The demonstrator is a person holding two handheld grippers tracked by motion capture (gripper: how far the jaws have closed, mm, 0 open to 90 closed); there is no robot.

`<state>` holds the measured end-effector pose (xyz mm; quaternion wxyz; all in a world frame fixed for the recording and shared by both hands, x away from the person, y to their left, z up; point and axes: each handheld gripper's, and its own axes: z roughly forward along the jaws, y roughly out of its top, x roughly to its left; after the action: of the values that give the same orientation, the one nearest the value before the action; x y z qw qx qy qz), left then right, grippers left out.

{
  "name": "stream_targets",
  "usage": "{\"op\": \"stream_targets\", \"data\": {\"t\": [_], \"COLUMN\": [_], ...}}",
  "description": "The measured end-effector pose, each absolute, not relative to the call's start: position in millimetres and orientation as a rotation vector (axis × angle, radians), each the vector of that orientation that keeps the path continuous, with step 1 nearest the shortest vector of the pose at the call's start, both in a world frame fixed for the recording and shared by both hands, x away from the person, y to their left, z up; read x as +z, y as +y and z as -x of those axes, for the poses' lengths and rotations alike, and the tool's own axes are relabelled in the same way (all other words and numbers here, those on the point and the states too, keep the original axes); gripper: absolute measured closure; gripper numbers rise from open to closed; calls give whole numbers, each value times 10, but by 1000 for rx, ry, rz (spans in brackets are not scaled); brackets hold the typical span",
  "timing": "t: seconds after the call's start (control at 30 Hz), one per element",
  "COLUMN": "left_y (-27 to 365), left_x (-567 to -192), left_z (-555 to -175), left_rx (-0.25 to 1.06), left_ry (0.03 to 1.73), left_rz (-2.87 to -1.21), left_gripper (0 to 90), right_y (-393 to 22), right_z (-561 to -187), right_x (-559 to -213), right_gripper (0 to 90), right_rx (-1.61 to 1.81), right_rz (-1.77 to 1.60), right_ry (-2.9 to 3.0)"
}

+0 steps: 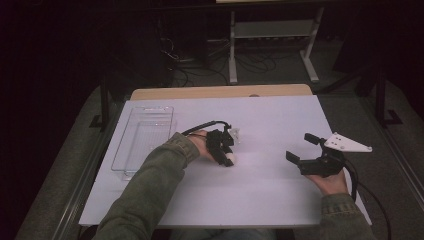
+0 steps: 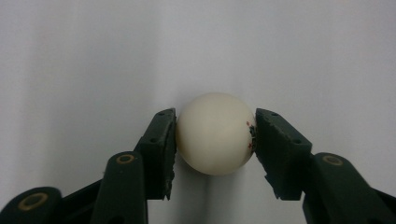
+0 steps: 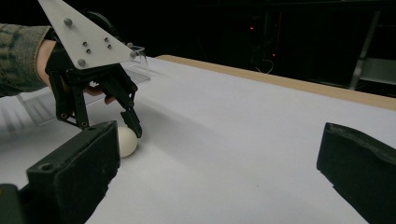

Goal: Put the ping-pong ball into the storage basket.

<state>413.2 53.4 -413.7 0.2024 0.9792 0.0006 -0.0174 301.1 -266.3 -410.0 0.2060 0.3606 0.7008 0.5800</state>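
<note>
Ball [image 2: 215, 133] sits squarely between the two fingers of the left gripper [image 2: 215, 135], one black pad pressed against each side of it, so the left gripper is clamped on the ball. The ball is white and round, with small red and dark marks right where one finger [image 2: 275, 140] meets it. Past the fingertips lies the plain white table [image 2: 93, 56], and the ball rests on that surface, its underside between the pads.

From above, the left gripper [image 1: 227, 157] points down at the table with the ball [image 1: 230, 160] at its tips, near the middle of the white sheet. A clear plastic tray [image 1: 145, 135] lies well apart from those fingers, beyond the green sleeve [image 1: 155, 185] on the far left side.

The right gripper [image 1: 301, 150] hovers well apart from the ball, its two fingers spread wide with nothing between them. In its own view the ball [image 3: 127, 141] shows just beside its nearer finger [image 3: 77, 172], partly hidden behind it, with the left gripper [image 3: 128, 126] closed over the ball.
</note>
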Motion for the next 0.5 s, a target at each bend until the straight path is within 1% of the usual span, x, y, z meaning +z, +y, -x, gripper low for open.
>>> {"op": "stream_targets", "data": {"t": [0.3, 0.5], "left_y": [537, 570], "left_x": [-4103, -4015], "left_z": [-4121, -4119], "left_rx": [-44, -29], "left_ry": [10, 28], "left_rz": [-2729, -2722], "left_gripper": [508, 508], "right_y": [-2658, -2665], "right_z": [-3010, -3007], "right_x": [-4098, -4096], "right_gripper": [0, 0], "right_rx": [1620, 1630], "right_rz": [-1006, -1007], "right_ry": [1954, 1948]}}
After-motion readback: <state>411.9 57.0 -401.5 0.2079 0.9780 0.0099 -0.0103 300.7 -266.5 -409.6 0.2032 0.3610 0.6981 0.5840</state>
